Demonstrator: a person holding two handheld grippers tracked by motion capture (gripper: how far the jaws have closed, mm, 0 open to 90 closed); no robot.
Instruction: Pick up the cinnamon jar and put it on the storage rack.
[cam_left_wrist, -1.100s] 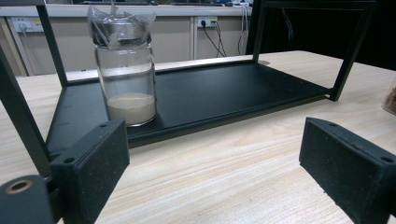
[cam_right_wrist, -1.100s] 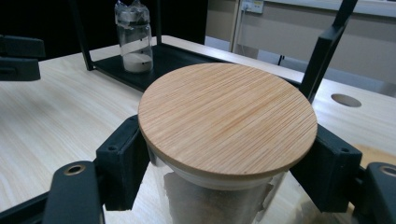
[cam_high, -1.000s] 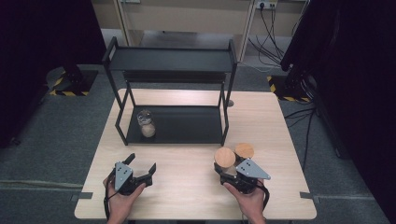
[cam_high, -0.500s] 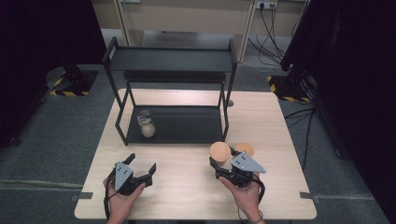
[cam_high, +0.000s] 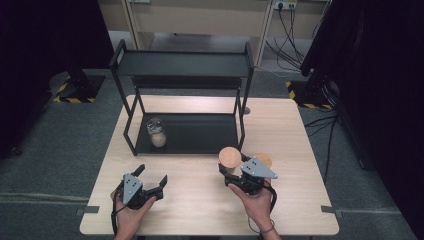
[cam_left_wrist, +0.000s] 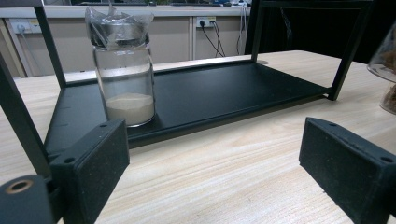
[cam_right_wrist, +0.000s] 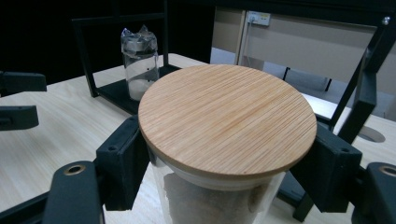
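The right hand-held gripper, clamped on the bamboo-lidded jar, carries it left toward the black shelf; the left hand-held gripper waits open.

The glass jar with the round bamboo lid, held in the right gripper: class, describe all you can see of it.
The glass jar with the round bamboo lid is clear, upright and lidded, with brownish grainy contents inside. The lid is pale striped wood, flat and wider than the neck. The right gripper is shut on it just below the lid, in front of the black metal shelf rack.
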